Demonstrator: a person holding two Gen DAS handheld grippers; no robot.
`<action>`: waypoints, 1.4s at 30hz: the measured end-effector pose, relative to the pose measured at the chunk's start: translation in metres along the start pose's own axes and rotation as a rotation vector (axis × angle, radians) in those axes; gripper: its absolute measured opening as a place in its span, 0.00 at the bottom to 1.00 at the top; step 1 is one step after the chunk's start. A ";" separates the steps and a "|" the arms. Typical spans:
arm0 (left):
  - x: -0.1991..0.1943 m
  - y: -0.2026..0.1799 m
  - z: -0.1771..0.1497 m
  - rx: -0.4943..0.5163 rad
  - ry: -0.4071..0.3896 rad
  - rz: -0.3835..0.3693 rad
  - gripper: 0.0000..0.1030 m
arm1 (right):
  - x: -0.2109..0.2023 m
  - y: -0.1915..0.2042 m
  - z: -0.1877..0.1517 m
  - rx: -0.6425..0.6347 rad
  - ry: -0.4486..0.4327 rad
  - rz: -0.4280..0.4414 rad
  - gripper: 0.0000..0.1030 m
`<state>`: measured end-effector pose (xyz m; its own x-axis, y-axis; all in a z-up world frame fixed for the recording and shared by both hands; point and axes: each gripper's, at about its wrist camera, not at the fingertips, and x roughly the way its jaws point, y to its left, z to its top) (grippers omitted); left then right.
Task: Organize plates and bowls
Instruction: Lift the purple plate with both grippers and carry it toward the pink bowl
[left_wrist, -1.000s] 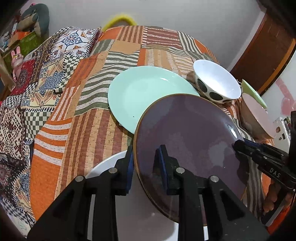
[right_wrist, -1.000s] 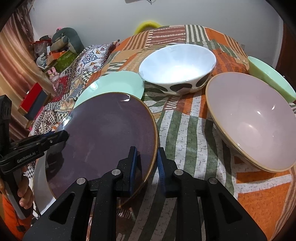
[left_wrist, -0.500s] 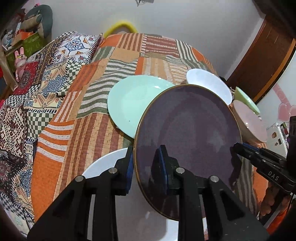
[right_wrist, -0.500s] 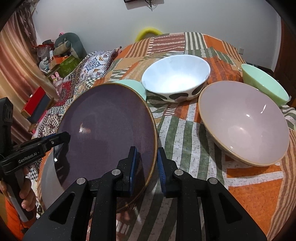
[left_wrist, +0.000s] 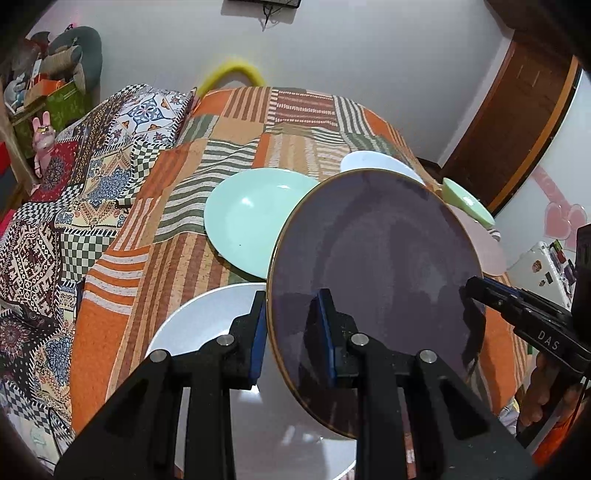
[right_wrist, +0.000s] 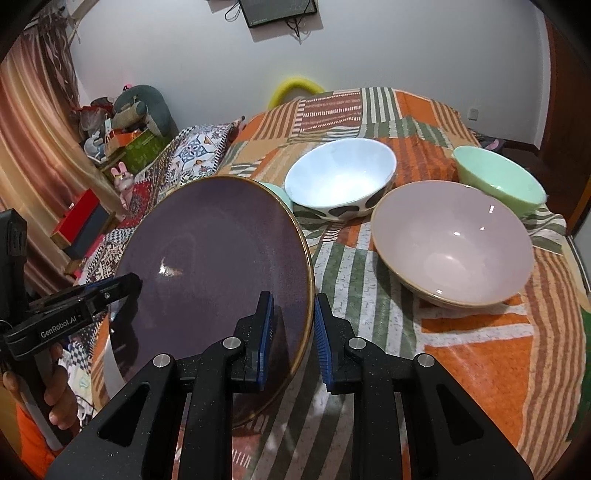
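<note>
A dark purple plate (left_wrist: 376, 266) with a golden rim hangs tilted above the bed, held at two opposite edges. My left gripper (left_wrist: 293, 325) is shut on its left rim, and my right gripper (right_wrist: 293, 325) is shut on its right rim (right_wrist: 306, 280). Under it lies a white plate (left_wrist: 207, 321), and a mint plate (left_wrist: 247, 218) rests further back. To the right stand a white bowl with dark spots (right_wrist: 340, 177), a pink bowl (right_wrist: 450, 243) and a mint bowl (right_wrist: 498, 177). The lifted plate hides part of the mint plate and part of the white bowl.
Everything rests on a bed with an orange striped patchwork cover (left_wrist: 295, 122). A patterned pillow (left_wrist: 147, 110) and boxes with toys (right_wrist: 125, 147) lie to the left. A brown door (left_wrist: 517, 122) stands at the right, and a yellow ring (right_wrist: 295, 86) sits at the far end.
Both grippers have risen with the purple plate, which has come up off the white plate and tilted steeper. It now covers more of the mint plate and the white bowl.
</note>
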<state>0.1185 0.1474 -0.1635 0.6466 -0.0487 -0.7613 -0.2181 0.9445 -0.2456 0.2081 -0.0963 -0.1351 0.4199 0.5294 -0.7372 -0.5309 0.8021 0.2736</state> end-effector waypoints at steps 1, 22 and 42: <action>-0.003 -0.002 -0.001 0.002 -0.004 -0.004 0.23 | -0.003 -0.001 0.000 0.002 -0.006 0.000 0.20; -0.052 -0.055 -0.024 0.093 -0.043 -0.044 0.23 | -0.055 -0.015 -0.023 0.024 -0.084 -0.034 0.20; -0.028 -0.098 -0.045 0.170 0.060 -0.076 0.23 | -0.073 -0.053 -0.053 0.077 -0.074 -0.094 0.21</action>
<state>0.0884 0.0412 -0.1450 0.6109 -0.1367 -0.7798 -0.0402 0.9784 -0.2030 0.1664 -0.1916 -0.1286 0.5197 0.4675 -0.7151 -0.4296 0.8665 0.2542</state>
